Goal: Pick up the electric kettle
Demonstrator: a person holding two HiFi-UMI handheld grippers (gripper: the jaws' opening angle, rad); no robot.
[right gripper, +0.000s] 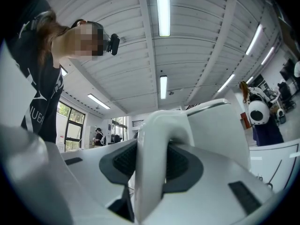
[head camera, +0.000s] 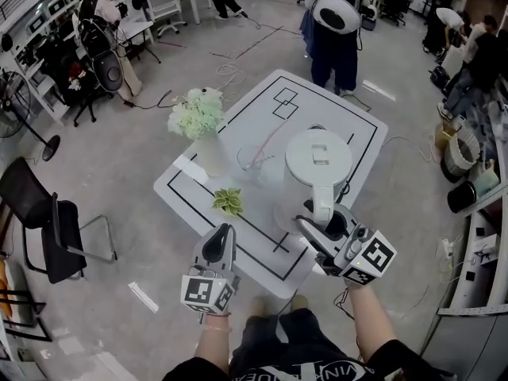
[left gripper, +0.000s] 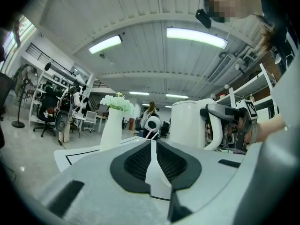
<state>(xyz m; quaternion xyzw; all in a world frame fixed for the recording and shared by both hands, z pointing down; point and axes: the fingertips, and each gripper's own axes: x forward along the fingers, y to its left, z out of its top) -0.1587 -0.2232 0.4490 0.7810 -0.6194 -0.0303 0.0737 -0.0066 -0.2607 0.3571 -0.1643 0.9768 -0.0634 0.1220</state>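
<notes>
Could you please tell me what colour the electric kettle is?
The electric kettle is plain white all over; the head view shows it best.

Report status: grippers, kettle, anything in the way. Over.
Copy: right gripper shut on kettle handle, left gripper shut, empty. The kettle upright over the table. A glass and flower vase close beside it.
</notes>
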